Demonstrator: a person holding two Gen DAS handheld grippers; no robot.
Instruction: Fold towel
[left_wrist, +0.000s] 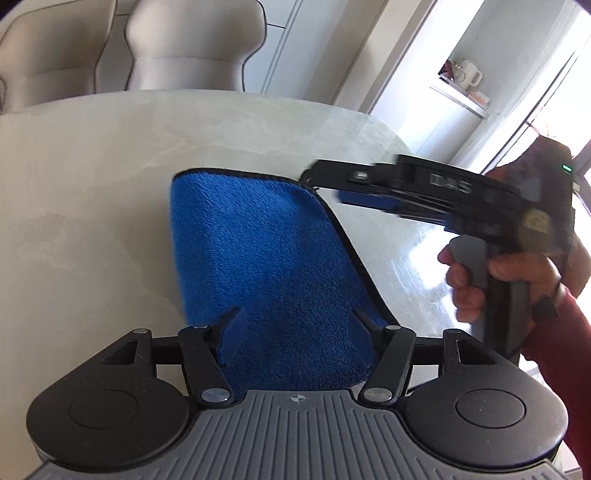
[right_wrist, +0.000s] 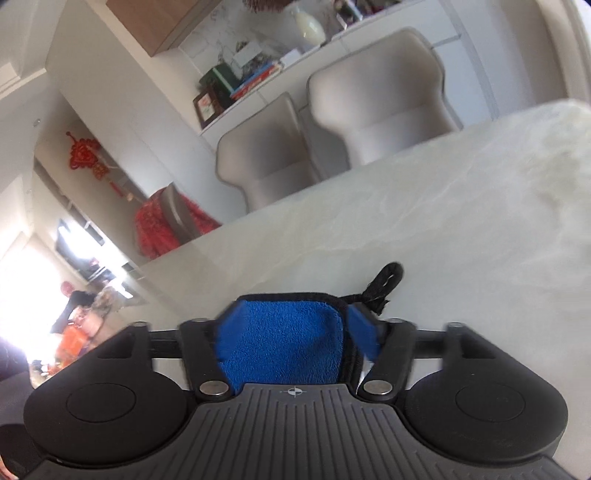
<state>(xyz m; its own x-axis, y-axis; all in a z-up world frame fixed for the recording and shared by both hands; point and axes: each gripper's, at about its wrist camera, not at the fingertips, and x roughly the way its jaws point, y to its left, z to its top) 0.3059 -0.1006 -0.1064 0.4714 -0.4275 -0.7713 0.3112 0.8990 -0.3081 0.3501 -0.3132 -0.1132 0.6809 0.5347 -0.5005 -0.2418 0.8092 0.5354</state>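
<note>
A blue towel with black trim lies folded on the pale marble table. My left gripper is open, its blue pads spread over the towel's near end. My right gripper shows in the left wrist view at the towel's far right corner, seen side-on and blurred, held by a hand. In the right wrist view my right gripper is open, with a towel corner between its pads. A black hanging loop sticks out from that corner.
Two beige chairs stand behind the table's far edge. A shelf with a white mug is at the right by a bright window. A sideboard with books lines the far wall.
</note>
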